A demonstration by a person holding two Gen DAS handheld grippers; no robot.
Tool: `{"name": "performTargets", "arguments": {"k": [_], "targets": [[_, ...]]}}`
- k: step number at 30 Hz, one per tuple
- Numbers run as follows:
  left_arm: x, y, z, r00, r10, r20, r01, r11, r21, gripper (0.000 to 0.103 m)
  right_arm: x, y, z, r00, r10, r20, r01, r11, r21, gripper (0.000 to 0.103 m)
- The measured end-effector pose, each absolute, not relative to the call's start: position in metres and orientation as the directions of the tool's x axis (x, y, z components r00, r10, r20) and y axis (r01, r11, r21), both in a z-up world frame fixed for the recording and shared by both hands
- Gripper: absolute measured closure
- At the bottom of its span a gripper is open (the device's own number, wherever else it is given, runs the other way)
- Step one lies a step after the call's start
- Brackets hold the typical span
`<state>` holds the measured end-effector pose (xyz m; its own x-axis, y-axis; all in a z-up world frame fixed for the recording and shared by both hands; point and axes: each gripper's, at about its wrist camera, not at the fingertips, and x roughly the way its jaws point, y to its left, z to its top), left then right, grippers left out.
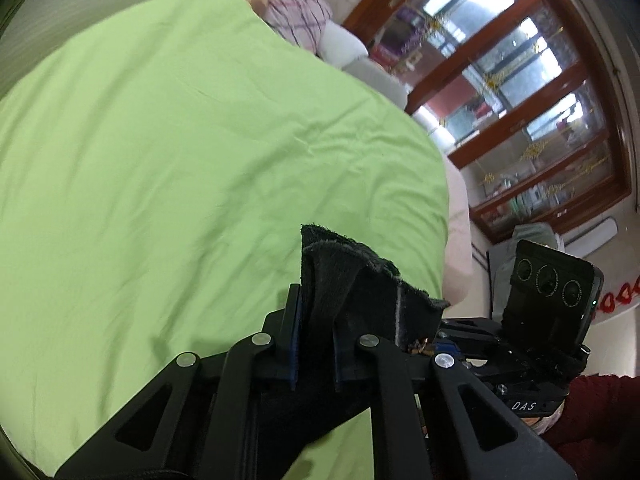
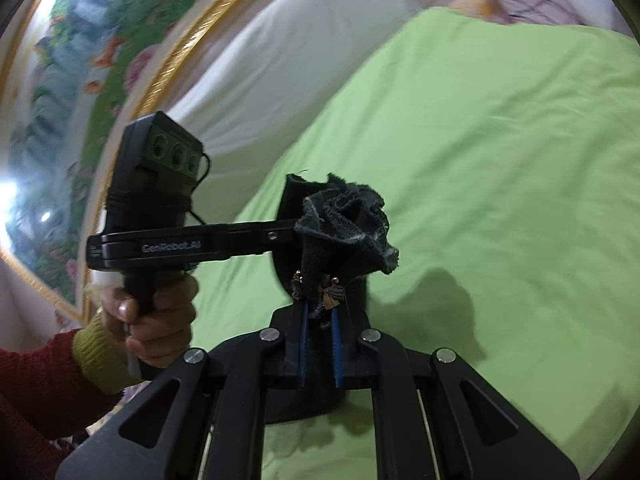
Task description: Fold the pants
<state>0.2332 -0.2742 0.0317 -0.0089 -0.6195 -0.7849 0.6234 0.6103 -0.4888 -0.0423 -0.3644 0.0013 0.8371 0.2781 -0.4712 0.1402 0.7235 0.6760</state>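
The black pants (image 1: 344, 280) are bunched and held up above a green bed sheet (image 1: 180, 140). My left gripper (image 1: 316, 320) is shut on a thick fold of the dark fabric. My right gripper (image 2: 320, 320) is shut on another bunched edge of the pants (image 2: 344, 228), with small metal trim showing at the jaws. Both grippers are close together. The left gripper's body and the hand holding it show in the right wrist view (image 2: 160, 240). The right gripper's camera block shows in the left wrist view (image 1: 552, 292). The rest of the pants hangs below the grippers, mostly hidden.
The green sheet (image 2: 500, 160) covers the bed. A pink plaid pillow (image 1: 296, 12) and a white pillow (image 1: 344, 44) lie at the bed's head. A wooden glass cabinet (image 1: 520, 100) stands beside the bed. A framed painting (image 2: 80, 80) hangs behind a white headboard (image 2: 280, 60).
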Motion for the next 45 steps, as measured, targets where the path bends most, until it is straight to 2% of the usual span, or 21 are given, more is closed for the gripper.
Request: {"name": "performTargets", "arguments": {"k": [8, 18, 31, 33, 40, 42, 45], "targets": [[0.213, -0.210, 0.053, 0.096, -0.641, -0.762, 0.583, 0.656, -0.479, 0.092, -0.016, -0.322, 0.014, 0.799, 0.404, -0.446, 0.004, 0.738, 0.675, 0.092], [0.182, -0.120, 0.036, 0.177, -0.633, -0.753, 0.441, 0.735, -0.514, 0.092, 0.014, -0.257, 0.000, 0.692, 0.525, -0.496, -0.103, 0.751, 0.652, 0.092], [0.153, -0.060, -0.021, 0.207, -0.579, -0.789, 0.254, 0.810, -0.528, 0.093, 0.049, -0.199, -0.035, 0.545, 0.568, -0.617, -0.144, 0.788, 0.598, 0.089], [0.151, -0.055, -0.027, 0.208, -0.574, -0.792, 0.234, 0.816, -0.529, 0.095, 0.053, -0.194, -0.040, 0.531, 0.562, -0.634, -0.143, 0.797, 0.587, 0.089], [0.141, -0.044, -0.047, 0.205, -0.558, -0.804, 0.161, 0.830, -0.535, 0.095, 0.077, -0.166, -0.040, 0.486, 0.551, -0.678, -0.151, 0.817, 0.556, 0.088], [0.137, -0.041, -0.053, 0.202, -0.550, -0.810, 0.139, 0.835, -0.532, 0.094, 0.084, -0.160, -0.041, 0.470, 0.550, -0.690, -0.149, 0.820, 0.552, 0.086], [0.132, -0.033, -0.058, 0.198, -0.546, -0.814, 0.106, 0.837, -0.536, 0.093, 0.093, -0.150, -0.039, 0.445, 0.552, -0.705, -0.154, 0.823, 0.547, 0.077]]}}
